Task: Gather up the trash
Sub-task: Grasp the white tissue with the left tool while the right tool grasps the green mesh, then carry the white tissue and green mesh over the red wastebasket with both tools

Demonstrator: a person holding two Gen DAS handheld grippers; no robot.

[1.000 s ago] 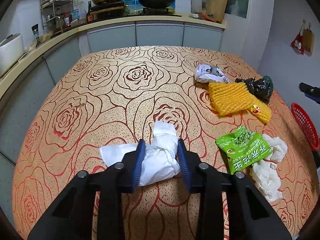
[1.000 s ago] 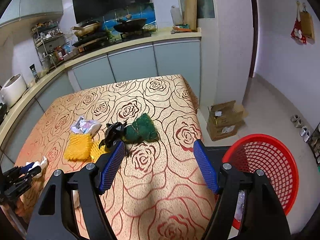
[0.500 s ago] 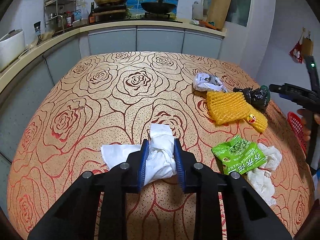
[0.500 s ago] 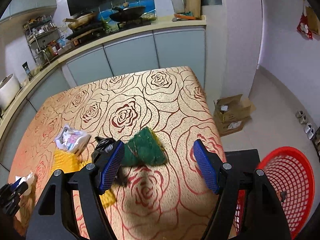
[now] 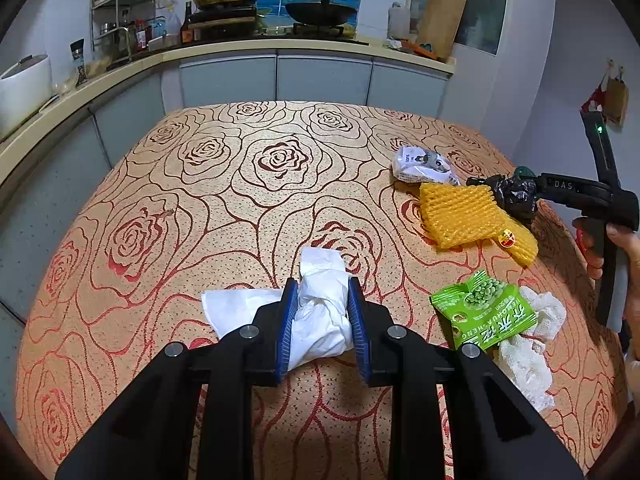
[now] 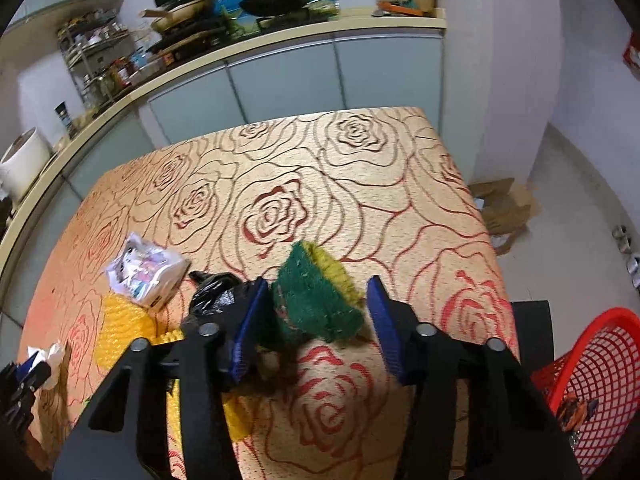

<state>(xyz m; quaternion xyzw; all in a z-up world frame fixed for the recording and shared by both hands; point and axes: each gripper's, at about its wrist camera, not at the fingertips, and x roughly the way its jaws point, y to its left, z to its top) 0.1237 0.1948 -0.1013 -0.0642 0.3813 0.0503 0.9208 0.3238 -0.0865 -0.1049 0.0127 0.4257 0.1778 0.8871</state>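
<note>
My left gripper point(image 5: 322, 300) is shut on a crumpled white tissue point(image 5: 320, 312) that rests on the rose-patterned table point(image 5: 200, 200). My right gripper point(image 6: 316, 312) is open, its jaws on either side of a green and yellow scouring sponge point(image 6: 316, 300) on the table. A black plastic bag point(image 6: 212, 296) lies just left of its left finger. The right gripper also shows at the right of the left wrist view point(image 5: 576, 192). A red mesh basket point(image 6: 592, 380) stands off the table's right side.
On the table lie a yellow foam fruit net point(image 5: 464, 212), a white printed wrapper point(image 5: 424, 164), a green snack packet point(image 5: 484, 312) and a white net point(image 5: 528, 344). A cardboard box point(image 6: 504, 208) sits on the floor. A kitchen counter point(image 5: 280, 48) runs behind the table.
My left gripper has closed on the white tissue. My right gripper has moved forward and down over the table until the green sponge sits between its jaws.
</note>
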